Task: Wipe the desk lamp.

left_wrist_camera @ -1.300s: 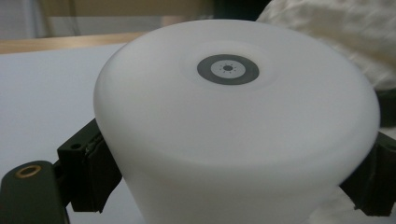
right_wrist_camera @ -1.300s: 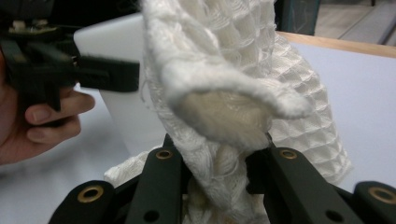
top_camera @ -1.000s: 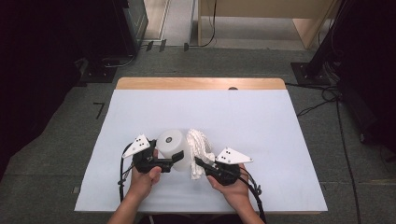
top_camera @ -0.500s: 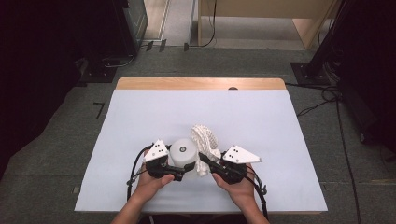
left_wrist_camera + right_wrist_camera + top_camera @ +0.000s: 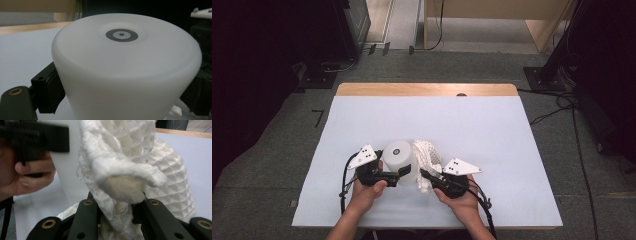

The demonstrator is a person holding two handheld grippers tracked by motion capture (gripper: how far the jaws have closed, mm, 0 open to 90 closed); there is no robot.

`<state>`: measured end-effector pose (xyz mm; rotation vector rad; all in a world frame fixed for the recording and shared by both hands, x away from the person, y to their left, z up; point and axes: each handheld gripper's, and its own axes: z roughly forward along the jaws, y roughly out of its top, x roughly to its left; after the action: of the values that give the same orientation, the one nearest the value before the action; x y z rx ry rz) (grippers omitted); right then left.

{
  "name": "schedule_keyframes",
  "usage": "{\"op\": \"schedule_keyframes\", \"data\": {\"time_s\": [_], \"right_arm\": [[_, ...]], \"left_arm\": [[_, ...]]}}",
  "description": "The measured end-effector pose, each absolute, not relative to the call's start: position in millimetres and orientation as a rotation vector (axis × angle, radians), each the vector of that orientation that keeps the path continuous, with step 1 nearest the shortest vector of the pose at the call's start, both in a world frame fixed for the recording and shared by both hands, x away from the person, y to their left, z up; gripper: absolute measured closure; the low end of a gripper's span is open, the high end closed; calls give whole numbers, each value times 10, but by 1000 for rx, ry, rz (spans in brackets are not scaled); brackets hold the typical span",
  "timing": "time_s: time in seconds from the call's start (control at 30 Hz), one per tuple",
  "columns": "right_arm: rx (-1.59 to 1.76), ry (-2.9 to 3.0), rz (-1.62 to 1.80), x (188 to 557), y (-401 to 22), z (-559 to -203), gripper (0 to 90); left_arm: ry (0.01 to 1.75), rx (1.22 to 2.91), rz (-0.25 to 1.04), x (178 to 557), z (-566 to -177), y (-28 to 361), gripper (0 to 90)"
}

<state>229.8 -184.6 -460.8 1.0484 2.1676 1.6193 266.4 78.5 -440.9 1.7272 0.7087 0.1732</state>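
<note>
A white, translucent plastic cup (image 5: 399,156) is held bottom-up above the table, with a grey ring mark on its base (image 5: 121,34). My left gripper (image 5: 404,173) is shut on its side wall, one black pad (image 5: 53,93) on each side of the cup (image 5: 125,70). Against the cup's right side hangs a bunched white waffle-weave cloth (image 5: 427,152). My right gripper (image 5: 425,176) is shut on the cloth's lower end, and the cloth (image 5: 140,152) rises from between the jaws of that gripper (image 5: 116,208). The right gripper view also has the cup wall (image 5: 68,172) and the left hand (image 5: 32,176) behind the cloth.
A white sheet (image 5: 472,125) covers the table, with a wooden strip (image 5: 427,89) bare along the far edge. Dark equipment and cables (image 5: 557,100) lie on the floor to the left and right. Both hands work near the table's front edge.
The cup has tipped a little in the left gripper, so more of its side wall shows. The cloth stays against it. Both grips are unchanged.
</note>
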Motion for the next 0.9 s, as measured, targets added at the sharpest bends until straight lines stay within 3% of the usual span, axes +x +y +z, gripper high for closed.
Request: {"op": "schedule_keyframes", "data": {"time_s": [0.33, 0.73, 0.9], "right_arm": [[1027, 2064, 1677, 2244, -1982, -4363, 738], [1069, 2171, 1618, 2304, -1848, -4628, 737], [1066, 2171, 1606, 2300, -1845, -4623, 737]], "left_arm": [[641, 1876, 204, 2598, -4519, 537, 87], [693, 1719, 230, 2628, -4354, 791, 88], [678, 1756, 191, 2646, -4406, 748, 87]]}}
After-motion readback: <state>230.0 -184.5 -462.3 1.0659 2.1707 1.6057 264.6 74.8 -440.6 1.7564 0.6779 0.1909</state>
